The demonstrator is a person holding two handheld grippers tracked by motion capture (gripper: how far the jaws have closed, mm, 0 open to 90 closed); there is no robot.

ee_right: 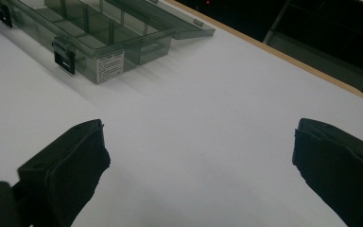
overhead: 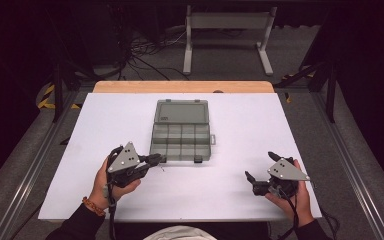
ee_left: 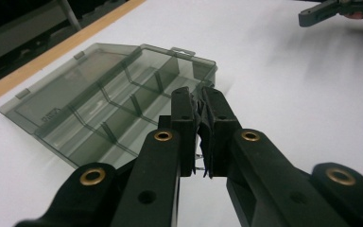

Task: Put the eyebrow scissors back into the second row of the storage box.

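1. box (overhead: 182,131): a smoky clear plastic organiser, lying open at mid-desk (overhead: 230,195), lid flat on the far side, compartments toward you; no contents can be made out in the compartments.
2. handling, as a judgement: thin moulded plastic, so likely light, stiff and a little brittle; smooth walls may slip in the pads, and the box may skate on the white desk if you push it.
3. hold: you would do best on a side wall or the front rim between the two latches (ee_right: 64,56), not on the thin dividers or the hinge.
4. left gripper (ee_left: 201,101): jaws pressed nearly together at the box's near left corner; something small and thin may sit between them, too blurred to name.
5. right gripper (ee_right: 198,156): jaws spread wide over bare desk, well apart from the box.
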